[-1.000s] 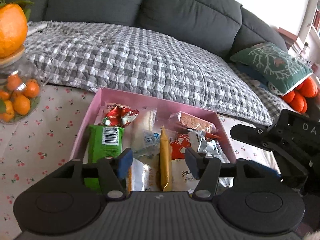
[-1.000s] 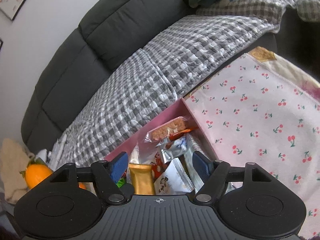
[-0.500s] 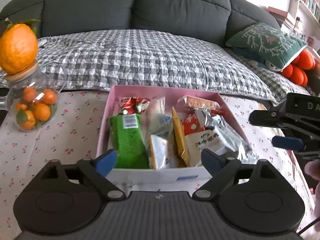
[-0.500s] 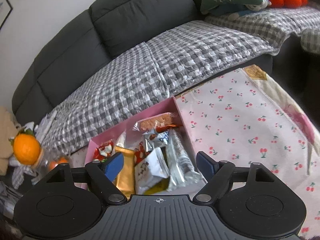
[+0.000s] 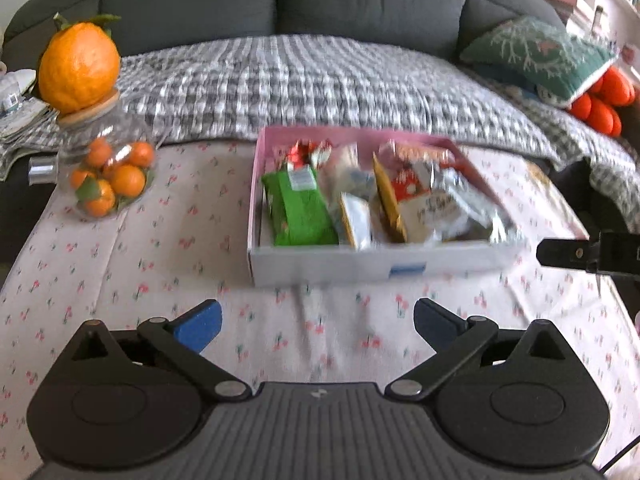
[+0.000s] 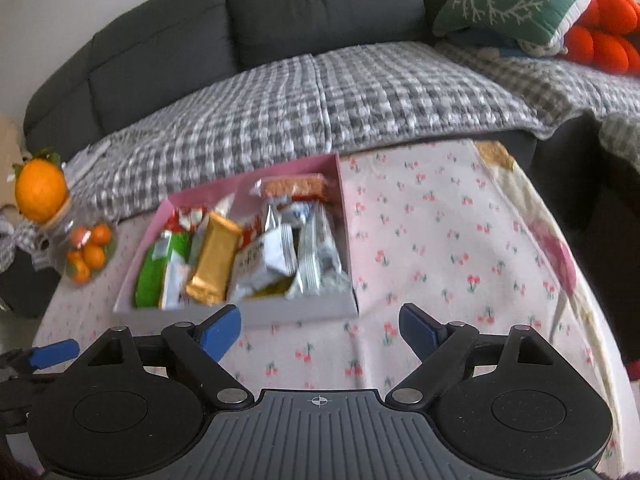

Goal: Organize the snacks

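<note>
A pink-lined box (image 5: 376, 266) (image 6: 304, 310) stands on the cherry-print tablecloth and holds several snack packets: a green packet (image 5: 298, 210) (image 6: 154, 268) at its left, a gold bar (image 5: 388, 200) (image 6: 214, 264) in the middle, silver and white packets (image 5: 460, 204) (image 6: 316, 244) at its right. My left gripper (image 5: 318, 326) is open and empty, well in front of the box. My right gripper (image 6: 320, 330) is open and empty, just in front of the box's near wall. The right gripper's arm (image 5: 588, 256) shows at the right edge of the left wrist view.
A glass jar of small oranges (image 5: 106, 176) (image 6: 86, 254) with a large orange (image 5: 80, 68) (image 6: 40, 188) on its lid stands left of the box. A dark sofa with a checked blanket (image 5: 320, 84) lies behind the table. The tablecloth (image 6: 460, 248) spreads right of the box.
Both grippers have pulled back and up from over the box, and their jaws have opened wider. The whole box now shows in front of them.
</note>
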The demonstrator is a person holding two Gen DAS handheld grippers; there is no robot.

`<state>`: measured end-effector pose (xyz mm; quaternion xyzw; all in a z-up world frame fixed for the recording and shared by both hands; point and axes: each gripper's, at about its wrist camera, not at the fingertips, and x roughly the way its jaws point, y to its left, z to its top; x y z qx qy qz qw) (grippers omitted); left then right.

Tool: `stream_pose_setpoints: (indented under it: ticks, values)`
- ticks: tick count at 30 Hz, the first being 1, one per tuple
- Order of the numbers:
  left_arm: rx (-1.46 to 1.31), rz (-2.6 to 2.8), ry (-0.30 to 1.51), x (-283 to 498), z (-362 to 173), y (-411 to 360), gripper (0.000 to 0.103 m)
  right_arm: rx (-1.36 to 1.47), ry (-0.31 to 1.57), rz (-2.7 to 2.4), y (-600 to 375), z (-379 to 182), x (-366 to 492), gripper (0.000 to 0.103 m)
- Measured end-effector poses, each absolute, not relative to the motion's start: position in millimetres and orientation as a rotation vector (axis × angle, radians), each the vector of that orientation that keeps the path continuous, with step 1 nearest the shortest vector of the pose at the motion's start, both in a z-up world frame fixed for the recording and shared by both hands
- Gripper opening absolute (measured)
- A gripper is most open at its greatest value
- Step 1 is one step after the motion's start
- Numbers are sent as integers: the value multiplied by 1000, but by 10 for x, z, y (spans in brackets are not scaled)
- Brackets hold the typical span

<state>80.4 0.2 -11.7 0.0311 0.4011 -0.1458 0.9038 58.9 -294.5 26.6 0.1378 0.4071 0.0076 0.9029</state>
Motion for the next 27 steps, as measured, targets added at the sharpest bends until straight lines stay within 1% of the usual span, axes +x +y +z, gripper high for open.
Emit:
stream_pose_setpoints:
  ticks: [8, 11, 18, 27]
  values:
    - [89, -293, 866, 543, -188, 48, 102, 220, 823, 40, -2881, 254, 283, 89]
    - [118, -287, 870, 460, -214, 28, 102, 224, 811, 28, -2861, 217, 189, 94]
    - [137, -246, 871, 321, -205, 18, 103, 163, 809, 34, -2751, 148, -38, 94]
    - [119, -222, 809, 221, -120, -31, 103, 166, 773, -12, -2788, 226, -107, 94]
